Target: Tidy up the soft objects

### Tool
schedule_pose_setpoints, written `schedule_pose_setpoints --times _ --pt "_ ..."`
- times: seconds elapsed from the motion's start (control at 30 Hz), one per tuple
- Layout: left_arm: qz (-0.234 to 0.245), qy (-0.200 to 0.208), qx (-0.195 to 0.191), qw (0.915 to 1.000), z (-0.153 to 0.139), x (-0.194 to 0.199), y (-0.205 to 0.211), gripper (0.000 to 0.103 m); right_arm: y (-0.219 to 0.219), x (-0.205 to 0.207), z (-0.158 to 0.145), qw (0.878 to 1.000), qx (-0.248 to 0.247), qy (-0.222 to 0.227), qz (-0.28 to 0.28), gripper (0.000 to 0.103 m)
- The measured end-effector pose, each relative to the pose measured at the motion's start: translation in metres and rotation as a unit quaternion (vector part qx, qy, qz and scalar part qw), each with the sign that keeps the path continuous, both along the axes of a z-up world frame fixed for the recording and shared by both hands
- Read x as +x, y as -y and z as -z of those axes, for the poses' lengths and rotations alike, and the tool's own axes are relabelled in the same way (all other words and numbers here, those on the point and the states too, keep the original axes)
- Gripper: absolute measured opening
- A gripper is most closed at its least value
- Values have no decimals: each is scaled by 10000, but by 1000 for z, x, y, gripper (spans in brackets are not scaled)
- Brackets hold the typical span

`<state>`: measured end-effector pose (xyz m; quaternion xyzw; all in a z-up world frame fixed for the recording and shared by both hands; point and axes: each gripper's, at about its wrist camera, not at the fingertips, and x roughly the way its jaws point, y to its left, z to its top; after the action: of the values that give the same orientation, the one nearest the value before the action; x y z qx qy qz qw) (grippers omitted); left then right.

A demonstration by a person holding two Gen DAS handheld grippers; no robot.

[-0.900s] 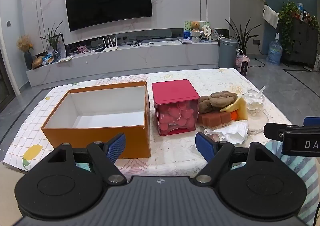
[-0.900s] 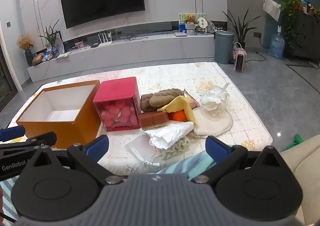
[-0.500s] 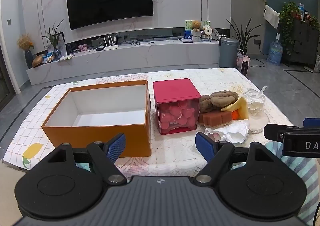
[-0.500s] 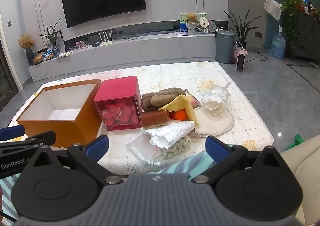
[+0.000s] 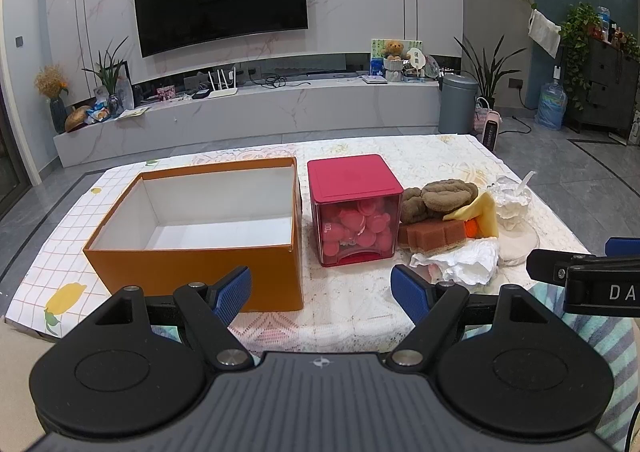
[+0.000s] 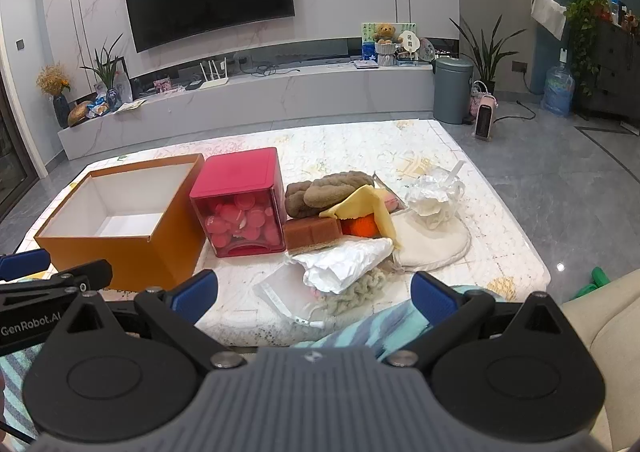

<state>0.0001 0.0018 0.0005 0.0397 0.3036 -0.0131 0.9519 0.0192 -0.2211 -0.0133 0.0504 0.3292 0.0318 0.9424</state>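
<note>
Both claws spread wide w/ nothing held: left claw (image 5: 321, 290), right claw (image 6: 315, 294). Soft pile (image 6: 352, 220) on tabletop (image 6: 500, 252) ahead of right claw, beside red container (image 6: 240, 204); orange box (image 5: 192, 236) ahead of left.

An open orange box (image 5: 192, 264) with a white interior stands upright at 9 o'clock on the patterned surface (image 5: 360, 308), holding nothing. Just beside it, toward the centre, sits a closed pink-lidded cube container (image 5: 354, 208), its clear walls showing round pink pieces inside. At 3 o'clock the soft objects lie heaped together: a twisted brown plush roll (image 6: 324, 192) at the back, a brown sponge block (image 6: 312, 232) touching the container, a yellow cloth (image 6: 376, 208) draped over an orange item (image 6: 360, 226), crumpled white paper (image 6: 344, 262) over pale yarn (image 6: 360, 288), and a cream round pad (image 6: 432, 244) under crumpled clear plastic (image 6: 434, 192).
</note>
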Motion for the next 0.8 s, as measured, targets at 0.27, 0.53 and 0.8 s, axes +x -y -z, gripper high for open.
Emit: schedule_pose_setpoints --times 0.27,0.53,0.8 --pt "5 -7 -5 10000 0 0 -1 93 0 0 -1 10000 0 -2 3 101" --pt "-4 -10 -7 10000 0 0 -1 93 0 0 0 10000 -4 -2 4 101" --pt "-13 -22 -7 10000 5 0 -1 93 0 1 0 10000 -15 -15 -4 101"
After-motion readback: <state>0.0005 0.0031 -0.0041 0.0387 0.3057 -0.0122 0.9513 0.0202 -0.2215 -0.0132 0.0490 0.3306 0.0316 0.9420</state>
